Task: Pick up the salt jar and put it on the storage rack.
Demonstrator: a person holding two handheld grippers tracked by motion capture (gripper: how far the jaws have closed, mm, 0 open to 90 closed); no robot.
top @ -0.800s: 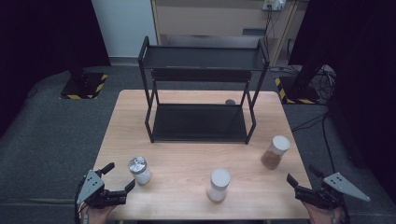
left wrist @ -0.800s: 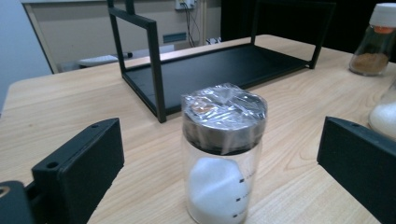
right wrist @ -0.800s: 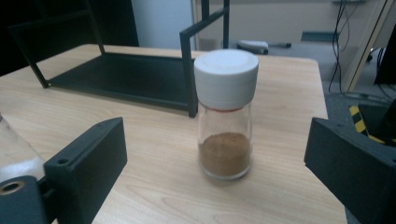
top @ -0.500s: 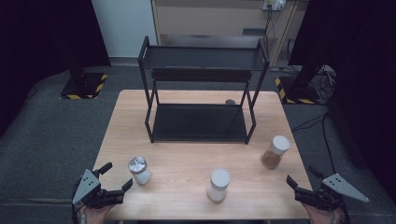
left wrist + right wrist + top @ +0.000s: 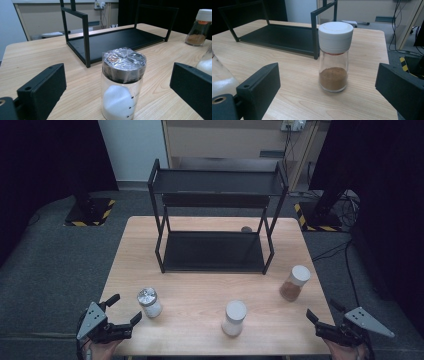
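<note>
The left gripper sits at the near left corner of the counter, its jaws spread wide. Just ahead of it stands the foil jar, a glass jar part-filled with white powder and capped in crinkled foil. In the left gripper view the foil jar stands upright, centred in the gap between the two jaws but beyond their tips, touching neither.

The right gripper sits at the near right corner, its jaws also spread. The spice jar, white-lidded with brown powder at its bottom, stands on the counter ahead of it and a little toward the middle. In the right gripper view the spice jar is upright and lined up with the gap between the jaws, farther off than their tips, with bare wood on both sides of it.

A third jar, white-lidded and holding white powder, stands near the front edge between the two grippers, nearer the right one; its edge shows at the side of each gripper view. Behind the jars, the black rack stands on the far half of the counter, both its shelves bare.
</note>
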